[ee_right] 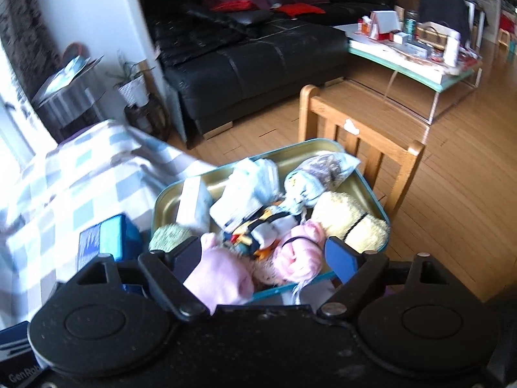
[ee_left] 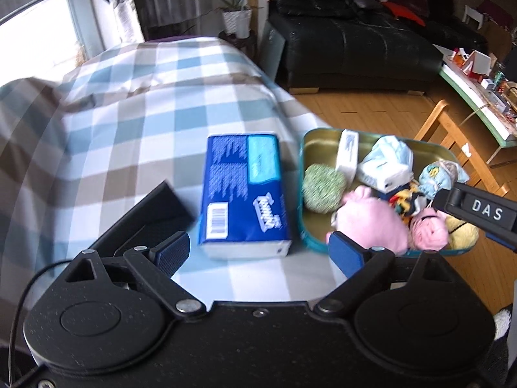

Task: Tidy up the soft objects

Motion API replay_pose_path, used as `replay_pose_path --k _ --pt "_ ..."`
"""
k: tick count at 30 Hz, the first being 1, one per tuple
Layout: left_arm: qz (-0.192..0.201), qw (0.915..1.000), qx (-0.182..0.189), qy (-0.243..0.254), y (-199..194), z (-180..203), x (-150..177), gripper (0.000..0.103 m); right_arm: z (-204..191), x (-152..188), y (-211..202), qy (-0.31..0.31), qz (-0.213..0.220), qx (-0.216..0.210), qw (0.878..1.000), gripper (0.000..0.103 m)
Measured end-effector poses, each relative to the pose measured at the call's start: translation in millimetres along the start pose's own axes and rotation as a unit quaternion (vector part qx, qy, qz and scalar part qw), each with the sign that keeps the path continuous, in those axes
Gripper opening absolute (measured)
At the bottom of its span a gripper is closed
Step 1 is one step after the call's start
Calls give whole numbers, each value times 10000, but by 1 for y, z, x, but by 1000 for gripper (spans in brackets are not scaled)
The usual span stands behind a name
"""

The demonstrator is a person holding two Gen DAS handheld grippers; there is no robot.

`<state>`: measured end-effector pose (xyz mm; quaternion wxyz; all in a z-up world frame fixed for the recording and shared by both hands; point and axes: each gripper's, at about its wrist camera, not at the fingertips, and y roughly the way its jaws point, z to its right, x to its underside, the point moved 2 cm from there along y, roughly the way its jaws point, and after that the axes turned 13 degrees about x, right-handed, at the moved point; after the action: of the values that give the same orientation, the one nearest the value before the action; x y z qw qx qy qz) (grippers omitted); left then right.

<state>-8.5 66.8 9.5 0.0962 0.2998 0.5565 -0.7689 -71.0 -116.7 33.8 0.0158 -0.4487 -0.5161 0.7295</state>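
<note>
Left wrist view, both tongs wide (empty), tissue pack (ee_left: pixel 244 194) beside crowded tin (ee_left: pixel 323 139), wooden chair (ee_right: pixel 362 135) behind

Daylight floods in from a blown-out bright window (ee_left: pixel 29 32) at ten o'clock; motion blur softens everything, fisheye bending the edges.

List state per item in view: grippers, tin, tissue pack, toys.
left gripper: open, empty
right gripper: open over pink plush
tin: lidless, nearly full
tissue pack: sealed, flat on the checked cloth, outside tin
green ball: inside tin
</note>
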Motion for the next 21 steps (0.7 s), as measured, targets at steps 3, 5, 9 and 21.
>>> replay_pose_path --k 3,5,9,21 --pt "0 9999 -46 -120 -6 -7 8 89 -6 5 -6 -167 56 -23 9998 86" --pt "19 9998 -104 -170 -10 -10 14 89 -8 7 -11 -237 93 -35 9997 87" --pt "-11 9996 -163 -231 -14 -13 20 89 -7 7 -23 -269 208 -28 9994 88" --pt "18 9998 -191 -41 -15 17 20 90 32 5 -45 -285 471 352 9979 95"
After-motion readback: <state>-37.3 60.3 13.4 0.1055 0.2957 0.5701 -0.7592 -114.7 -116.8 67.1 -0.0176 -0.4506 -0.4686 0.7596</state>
